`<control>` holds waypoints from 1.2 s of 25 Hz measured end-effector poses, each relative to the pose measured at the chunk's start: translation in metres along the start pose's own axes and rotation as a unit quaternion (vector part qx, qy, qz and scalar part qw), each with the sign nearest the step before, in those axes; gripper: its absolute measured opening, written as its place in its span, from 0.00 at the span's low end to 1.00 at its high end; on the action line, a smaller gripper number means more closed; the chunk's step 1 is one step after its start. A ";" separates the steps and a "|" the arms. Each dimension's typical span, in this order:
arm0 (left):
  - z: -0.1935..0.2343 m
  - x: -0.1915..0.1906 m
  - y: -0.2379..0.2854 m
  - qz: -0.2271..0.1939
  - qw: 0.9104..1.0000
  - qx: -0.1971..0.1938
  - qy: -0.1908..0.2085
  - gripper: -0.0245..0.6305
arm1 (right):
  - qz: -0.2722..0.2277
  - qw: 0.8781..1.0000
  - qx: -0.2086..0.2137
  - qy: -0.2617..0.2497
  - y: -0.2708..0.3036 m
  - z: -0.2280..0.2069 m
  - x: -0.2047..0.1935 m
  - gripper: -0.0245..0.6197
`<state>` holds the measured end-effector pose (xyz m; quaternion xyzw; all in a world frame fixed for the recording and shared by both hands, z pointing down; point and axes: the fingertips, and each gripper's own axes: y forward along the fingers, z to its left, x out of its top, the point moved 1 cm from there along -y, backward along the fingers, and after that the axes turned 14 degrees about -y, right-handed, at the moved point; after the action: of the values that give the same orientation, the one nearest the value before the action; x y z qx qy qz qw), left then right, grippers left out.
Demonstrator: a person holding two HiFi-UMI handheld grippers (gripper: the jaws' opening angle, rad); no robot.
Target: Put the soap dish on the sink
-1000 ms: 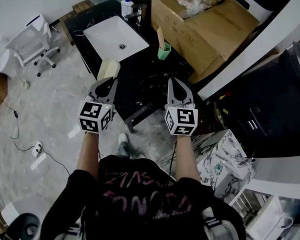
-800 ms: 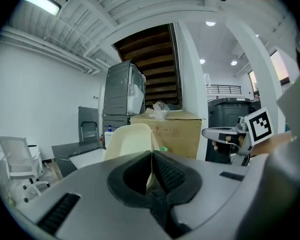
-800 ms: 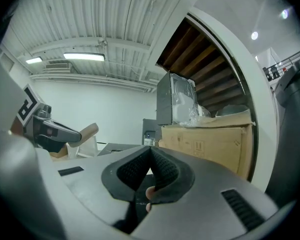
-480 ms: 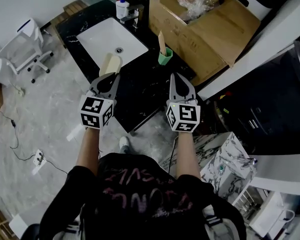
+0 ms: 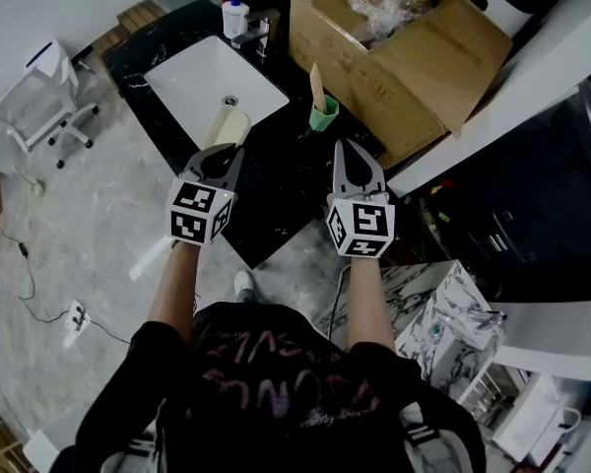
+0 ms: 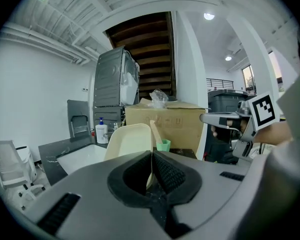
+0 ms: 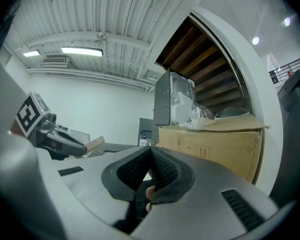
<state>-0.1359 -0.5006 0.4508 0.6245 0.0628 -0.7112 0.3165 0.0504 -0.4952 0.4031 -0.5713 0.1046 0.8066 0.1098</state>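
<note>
Since a second ago, both grippers have come further forward over the black counter (image 5: pixel 276 180), which has a big cardboard box (image 5: pixel 394 57) at its far right and the white sink (image 5: pixel 192 77) set in its left part. My left gripper (image 5: pixel 229 151) has its fingers clamped on the edge of the cream soap dish (image 5: pixel 227 126), held in the air at the sink's near corner. My right gripper (image 5: pixel 343 148) is level with it, fingers pressed together on nothing. Ahead stands a small green cup (image 5: pixel 323 114).
</note>
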 end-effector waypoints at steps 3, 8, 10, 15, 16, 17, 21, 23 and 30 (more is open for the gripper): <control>0.001 -0.018 0.009 0.026 1.000 0.002 -0.005 0.07 | 0.001 1.000 0.001 -0.002 0.001 -0.003 -0.001 0.06; -0.001 -0.060 0.025 0.089 0.996 -0.002 -0.008 0.07 | 0.008 1.000 -0.002 -0.002 -0.002 -0.010 -0.009 0.06; 0.000 -0.078 0.029 0.117 0.993 0.002 -0.010 0.07 | 0.010 1.000 -0.003 -0.002 -0.002 -0.011 -0.011 0.06; -0.002 -0.112 0.036 0.166 0.986 0.001 0.006 0.07 | 0.022 1.000 -0.003 0.001 -0.005 -0.013 -0.022 0.06; -0.003 -0.118 0.036 0.176 0.984 0.000 0.010 0.07 | 0.025 1.000 -0.004 0.002 -0.005 -0.013 -0.024 0.06; -0.003 -0.124 0.038 0.187 0.982 0.000 0.019 0.07 | 0.027 1.000 -0.004 0.002 -0.005 -0.013 -0.026 0.06; -0.002 -0.149 0.042 0.225 0.973 0.000 0.054 0.07 | 0.032 0.999 -0.005 0.002 -0.005 -0.014 -0.031 0.06; -0.004 -0.158 0.042 0.240 0.969 -0.001 0.059 0.07 | 0.036 0.999 -0.006 0.003 -0.007 -0.015 -0.035 0.06; -0.004 -0.168 0.046 0.256 0.964 0.002 0.069 0.07 | 0.043 0.999 -0.009 0.008 -0.009 -0.018 -0.042 0.06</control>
<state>-0.1046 -0.4724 0.6200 0.6678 -0.0787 -0.5620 0.4817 0.0829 -0.4947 0.4369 -0.5735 0.1231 0.8070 0.0689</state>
